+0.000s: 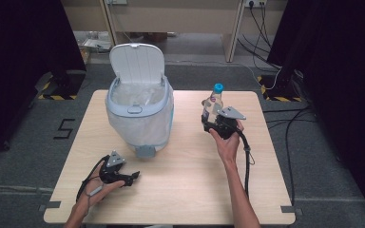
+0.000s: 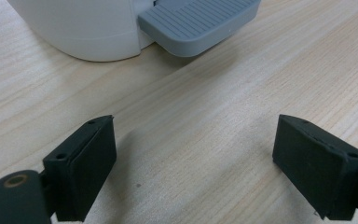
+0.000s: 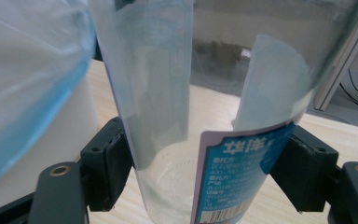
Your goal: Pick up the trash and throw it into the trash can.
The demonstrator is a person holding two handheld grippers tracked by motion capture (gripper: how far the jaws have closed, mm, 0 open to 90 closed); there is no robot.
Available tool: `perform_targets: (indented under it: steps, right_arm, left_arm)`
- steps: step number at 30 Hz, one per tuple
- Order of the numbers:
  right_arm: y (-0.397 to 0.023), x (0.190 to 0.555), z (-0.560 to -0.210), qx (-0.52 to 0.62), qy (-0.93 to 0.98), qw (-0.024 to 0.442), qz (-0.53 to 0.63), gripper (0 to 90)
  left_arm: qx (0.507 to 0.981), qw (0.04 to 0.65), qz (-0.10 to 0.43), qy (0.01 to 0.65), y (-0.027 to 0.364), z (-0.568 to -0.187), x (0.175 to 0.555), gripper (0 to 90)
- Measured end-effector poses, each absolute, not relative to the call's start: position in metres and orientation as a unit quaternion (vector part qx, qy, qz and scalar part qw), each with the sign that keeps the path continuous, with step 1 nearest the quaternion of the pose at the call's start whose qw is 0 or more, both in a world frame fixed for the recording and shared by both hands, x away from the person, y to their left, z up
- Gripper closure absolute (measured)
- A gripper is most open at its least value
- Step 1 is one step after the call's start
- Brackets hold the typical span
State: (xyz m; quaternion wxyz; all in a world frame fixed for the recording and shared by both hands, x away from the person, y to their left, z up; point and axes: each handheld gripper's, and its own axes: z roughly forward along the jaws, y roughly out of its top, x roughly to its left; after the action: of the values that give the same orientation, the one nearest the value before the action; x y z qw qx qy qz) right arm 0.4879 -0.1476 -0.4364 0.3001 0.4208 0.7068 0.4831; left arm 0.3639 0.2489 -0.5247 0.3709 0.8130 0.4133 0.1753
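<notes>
My left fingers (image 2: 193, 163) rest spread and empty on the desk (image 1: 180, 190) near the bin's pedal (image 2: 200, 21). Farther off, my right fingers (image 3: 205, 172) pinch the clear bottle (image 1: 213, 105) low, upright — it could tip or slip before reaching the open bin (image 1: 140, 102).

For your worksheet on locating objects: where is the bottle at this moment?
In the high view the bottle stands upright in the right gripper, right of the open pedal bin.

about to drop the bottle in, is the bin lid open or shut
Open: the pedal bin has its lid flipped up at the back, and the bag-lined inside shows from above.
</notes>
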Motion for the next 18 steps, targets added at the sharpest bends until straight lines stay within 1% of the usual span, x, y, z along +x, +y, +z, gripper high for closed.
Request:
perform_targets:
  steps: [1, 4, 5, 12, 18]
  right_arm:
    - [-0.148, 0.488, -0.436, 0.421, 0.707, 0.300, 0.483, 27.7]
    - [-0.144, 0.483, -0.424, 0.415, 0.708, 0.296, 0.489, 27.7]
    - [-0.141, 0.480, -0.415, 0.410, 0.709, 0.299, 0.490, 27.7]
    - [-0.134, 0.471, -0.392, 0.397, 0.711, 0.301, 0.497, 27.7]
    - [-0.125, 0.463, -0.369, 0.383, 0.716, 0.293, 0.505, 27.7]
  left_arm:
    - [0.813, 0.371, 0.175, 0.413, 0.249, -0.525, 0.364, 12.4]
    - [0.813, 0.371, 0.175, 0.413, 0.249, -0.525, 0.364, 12.4]
    - [0.813, 0.371, 0.175, 0.413, 0.249, -0.525, 0.364, 12.4]
    - [0.813, 0.371, 0.175, 0.413, 0.249, -0.525, 0.364, 12.4]
    - [0.813, 0.371, 0.175, 0.413, 0.249, -0.525, 0.364, 12.4]
